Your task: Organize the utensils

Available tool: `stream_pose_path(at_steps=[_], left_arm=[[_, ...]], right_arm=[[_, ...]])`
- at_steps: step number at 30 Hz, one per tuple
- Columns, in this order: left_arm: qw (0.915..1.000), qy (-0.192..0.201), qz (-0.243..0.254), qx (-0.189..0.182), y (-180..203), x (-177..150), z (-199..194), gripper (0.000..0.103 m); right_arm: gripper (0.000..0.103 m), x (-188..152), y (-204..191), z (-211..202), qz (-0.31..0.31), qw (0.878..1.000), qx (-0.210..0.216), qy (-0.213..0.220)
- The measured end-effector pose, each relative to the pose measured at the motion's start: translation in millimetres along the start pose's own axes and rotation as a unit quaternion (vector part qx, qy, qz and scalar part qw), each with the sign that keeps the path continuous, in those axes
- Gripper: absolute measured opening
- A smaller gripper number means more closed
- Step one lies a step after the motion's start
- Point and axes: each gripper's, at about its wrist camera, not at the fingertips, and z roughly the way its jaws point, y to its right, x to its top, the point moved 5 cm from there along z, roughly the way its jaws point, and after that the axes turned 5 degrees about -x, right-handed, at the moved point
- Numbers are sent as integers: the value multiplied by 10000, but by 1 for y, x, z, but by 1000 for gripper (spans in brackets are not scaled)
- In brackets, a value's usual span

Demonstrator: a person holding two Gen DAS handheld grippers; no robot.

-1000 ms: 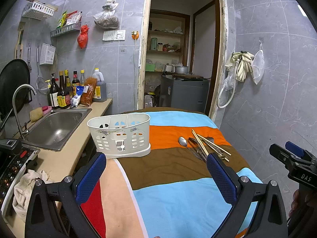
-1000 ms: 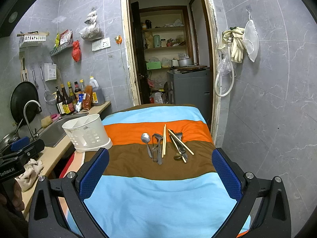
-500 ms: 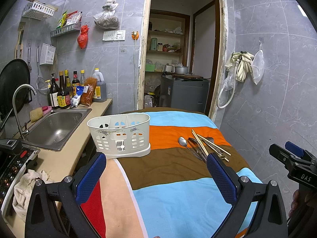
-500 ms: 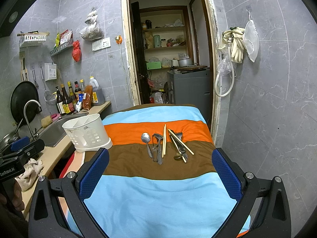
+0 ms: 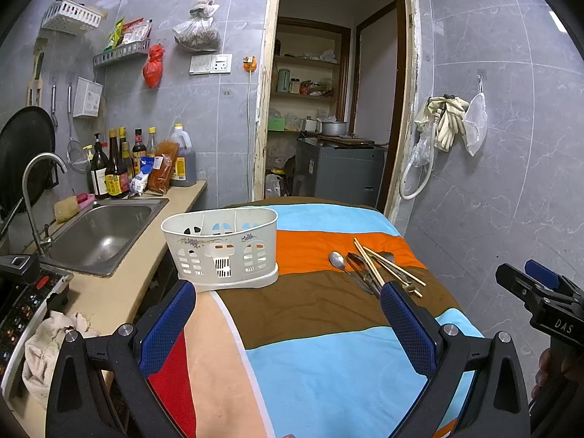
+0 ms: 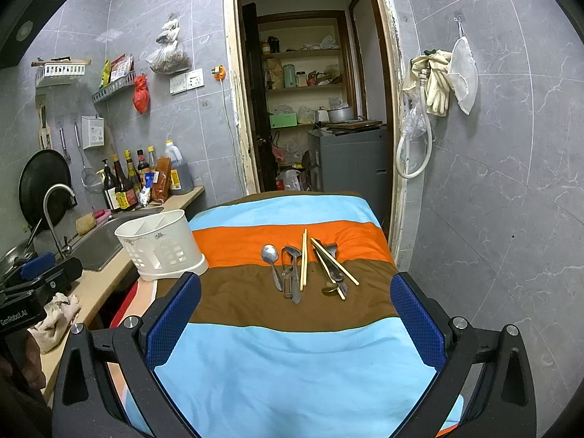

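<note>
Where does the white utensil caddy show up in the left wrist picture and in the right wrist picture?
Left wrist view: the white utensil caddy stands left of centre, at the left edge of the striped cloth, beside the sink.
Right wrist view: the caddy sits at middle left, at the cloth's left edge.
Shared landmark: the doorway behind the table.

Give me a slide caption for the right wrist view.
Open right gripper faces spoons and chopsticks on a striped cloth.
</note>
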Motion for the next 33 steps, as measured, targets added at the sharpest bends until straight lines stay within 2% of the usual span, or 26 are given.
stream_pose_path(at_steps=[22,29,33], left_arm=[[10000,-47,-21,-56,13,-6,10,102],[9999,-35,-30,-143,5,-6,12,102],[9998,18,-24,-198,4,0,11,102]], right_arm=[[102,2,6,-1,2,10000,-9,-12],[102,7,14,-3,21,10000,-78,28],[102,2,4,3,7,9999,-122,95]])
